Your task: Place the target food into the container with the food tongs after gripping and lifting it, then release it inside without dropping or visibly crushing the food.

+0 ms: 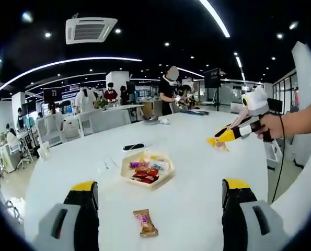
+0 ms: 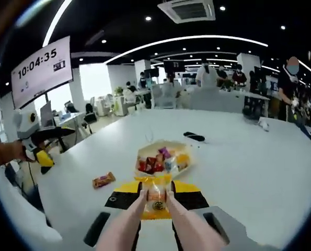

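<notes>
Here, wrapped snack (image 2: 156,198) pinched between tong fingers (image 2: 136,212).

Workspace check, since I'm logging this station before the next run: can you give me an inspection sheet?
Surface: white table, bare around the work area.
Job's things: hexagonal tray holding wrapped snacks; pink tongs pinching a clear-wrapped snack short of the tray; brown wrapped snack loose on the table.
Clutter: dark flat object beyond the tray.
Grippers: left gripper open, empty; right gripper shut on the tongs.
Cables: black cable hanging from the right gripper.
Surroundings: open office, people at far desks, wall clock display.
</notes>
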